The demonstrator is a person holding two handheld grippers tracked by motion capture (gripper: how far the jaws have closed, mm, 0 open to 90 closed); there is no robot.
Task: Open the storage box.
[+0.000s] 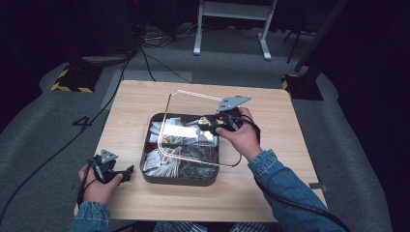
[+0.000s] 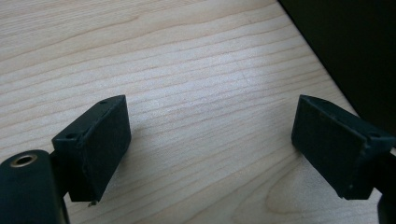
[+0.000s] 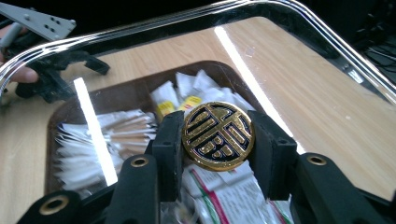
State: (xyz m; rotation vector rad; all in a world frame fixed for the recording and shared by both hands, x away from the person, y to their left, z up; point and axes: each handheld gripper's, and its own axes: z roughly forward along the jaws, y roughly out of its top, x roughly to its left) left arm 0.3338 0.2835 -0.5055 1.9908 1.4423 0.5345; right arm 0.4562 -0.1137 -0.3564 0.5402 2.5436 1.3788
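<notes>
While the clear lid (image 1: 203, 128) is tilted above the sachet box (image 1: 180, 176), its gold knob (image 3: 218, 136) is clamped by the right hand-held gripper (image 3: 218, 140); rigid, slippery, likely breakable, best held there. At eight o'clock the left hand-held gripper (image 2: 210, 140) is spread apart over the table (image 2: 196, 70)

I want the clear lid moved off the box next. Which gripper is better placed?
Right. The right gripper already clamps the lid's gold knob, while the left gripper rests open on the table.
</notes>
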